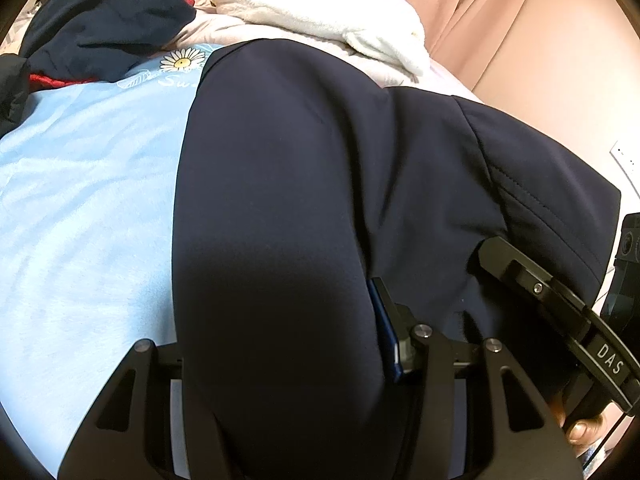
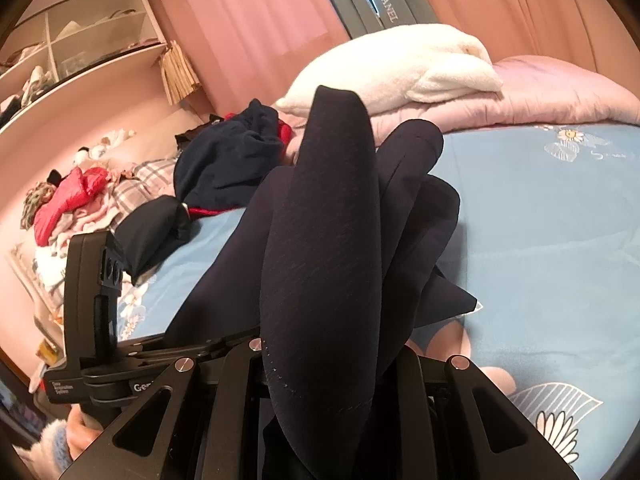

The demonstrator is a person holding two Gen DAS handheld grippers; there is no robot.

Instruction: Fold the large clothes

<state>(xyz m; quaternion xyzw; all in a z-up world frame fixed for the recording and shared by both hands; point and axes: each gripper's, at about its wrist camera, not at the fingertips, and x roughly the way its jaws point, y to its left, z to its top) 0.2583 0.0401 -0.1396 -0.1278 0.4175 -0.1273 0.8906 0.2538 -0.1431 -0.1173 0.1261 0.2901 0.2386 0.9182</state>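
A large dark navy garment (image 1: 304,184) lies partly on the light blue bed sheet (image 1: 80,200). In the left wrist view it drapes over my left gripper (image 1: 372,320), which is shut on its folded edge; one blue finger pad (image 1: 386,332) shows beside the cloth. My right gripper shows at the right of that view (image 1: 532,280), over the same garment. In the right wrist view the garment (image 2: 320,260) rises in bunched folds out of my right gripper (image 2: 320,368), which is shut on it; the fingertips are hidden by cloth. My left gripper (image 2: 100,312) stands at the left there.
A navy and red garment (image 2: 228,160) and a black item (image 2: 152,232) lie on the bed at the left. A white fleece blanket (image 2: 400,68) lies on a pink quilt (image 2: 560,96) at the head. Pink curtains (image 2: 260,20) and shelves (image 2: 80,40) stand behind. More clothes (image 2: 68,208) are piled far left.
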